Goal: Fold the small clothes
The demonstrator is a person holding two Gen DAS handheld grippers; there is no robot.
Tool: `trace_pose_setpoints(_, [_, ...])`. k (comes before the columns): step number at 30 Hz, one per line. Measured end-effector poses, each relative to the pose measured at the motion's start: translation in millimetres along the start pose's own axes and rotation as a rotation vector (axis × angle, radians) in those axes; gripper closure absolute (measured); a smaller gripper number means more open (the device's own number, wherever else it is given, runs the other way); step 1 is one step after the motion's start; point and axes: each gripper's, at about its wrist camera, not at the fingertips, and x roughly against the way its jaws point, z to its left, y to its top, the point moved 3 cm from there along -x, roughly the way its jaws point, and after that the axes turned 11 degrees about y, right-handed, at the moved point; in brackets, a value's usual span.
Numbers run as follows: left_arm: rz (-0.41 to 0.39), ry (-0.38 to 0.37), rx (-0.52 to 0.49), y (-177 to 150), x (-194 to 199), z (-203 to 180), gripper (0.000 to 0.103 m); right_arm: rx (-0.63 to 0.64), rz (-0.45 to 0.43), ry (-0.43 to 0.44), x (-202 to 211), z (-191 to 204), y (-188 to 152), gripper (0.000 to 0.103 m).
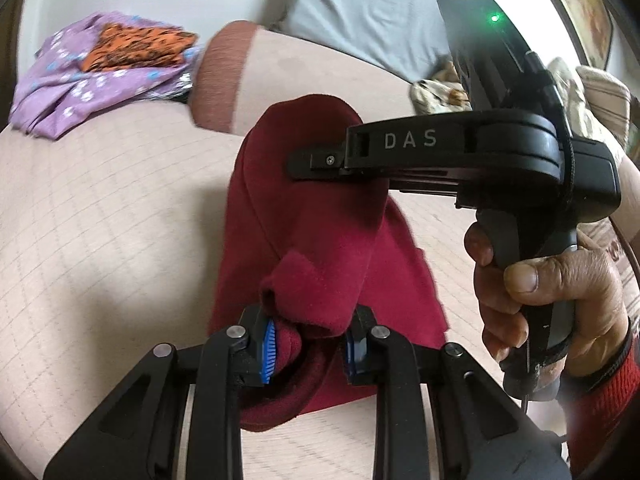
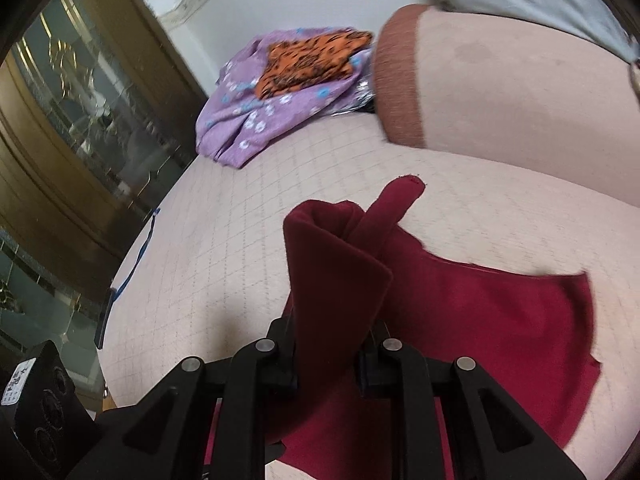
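A dark red garment [image 1: 320, 232] lies partly on the quilted bed cover [image 1: 100, 220], with its near part lifted. My left gripper [image 1: 310, 344] is shut on a bunched edge of it, and the blue pads [image 1: 268, 350] press the cloth. In the right wrist view the red garment [image 2: 480, 312] spreads to the right, and a folded flap rises up out of my right gripper [image 2: 328, 360], which is shut on it. From the left wrist view the right gripper [image 1: 308, 164] shows side-on above the garment, with a person's hand [image 1: 540, 300] around its handle.
A purple flowered cloth [image 2: 248, 120] with an orange tiger-print piece [image 2: 308, 60] on it lies at the far left of the bed. A bolster with a brown end [image 2: 480, 92] and a grey pillow [image 1: 360, 8] lie behind. A glass-fronted wooden cabinet [image 2: 60, 120] stands to the left.
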Motion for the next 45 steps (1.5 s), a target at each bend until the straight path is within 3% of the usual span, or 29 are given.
trace_pose_setpoints(9, [0.033,-0.046,-0.083,-0.6,-19.2,-68.6,0.081,-0.074,-0.056,-0.041,53.9,-55.0,-19.1,0.085])
trace_pose_setpoints(15, [0.108,-0.066,-0.114,-12.1,-54.7,-102.3,0.081,-0.146,-0.066,-0.076,76.5,-106.7,-43.5,0.085])
trace_pose_setpoints(21, [0.192,-0.038,-0.155,-33.2,-86.6,-121.5,0.081,-0.245,-0.014,-0.143,66.6,-162.3,-79.1,0.085])
trace_pose_setpoints(24, [0.201,-0.064,-0.166,-35.9,-75.0,-122.3,0.078,-0.295,-0.001,-0.127,58.1,-176.7,-89.5,0.084])
trace_pose_setpoints(26, [0.21,-0.089,-0.186,-33.1,-59.7,-117.4,0.067,-0.312,-0.018,-0.124,64.3,-176.4,-90.7,0.076])
trace_pose_setpoints(27, [0.202,-0.108,-0.191,-30.2,-46.2,-111.0,0.057,-0.319,-0.026,-0.128,69.6,-174.0,-91.1,0.073])
trace_pose_setpoints(29, [0.169,-0.093,-0.194,-28.1,-28.3,-100.5,0.051,-0.314,-0.042,-0.18,83.8,-168.2,-92.6,0.064])
trace_pose_setpoints(32, [0.102,-0.009,-0.2,-26.2,-2.5,-75.5,0.05,-0.26,-0.092,-0.2,110.0,-148.5,-96.3,0.064])
trace_pose_setpoints(35, [0.072,0.113,-0.186,-20.2,-5.8,-47.3,0.049,-0.196,-0.124,-0.152,123.1,-123.2,-100.5,0.064])
trace_pose_setpoints(39, [0.145,0.152,-0.138,-30.6,-34.8,-29.5,0.049,-0.102,-0.03,-0.071,96.4,-89.4,-111.2,0.066])
trace_pose_setpoints(43, [0.219,0.17,-0.187,-68.8,-51.3,-39.1,0.049,-0.017,0.102,-0.19,61.5,-86.9,-143.6,0.067])
trace_pose_setpoints(45, [0.205,0.182,-0.205,-76.1,-52.4,-39.6,0.048,-0.022,0.109,-0.191,57.1,-95.7,-157.5,0.067])
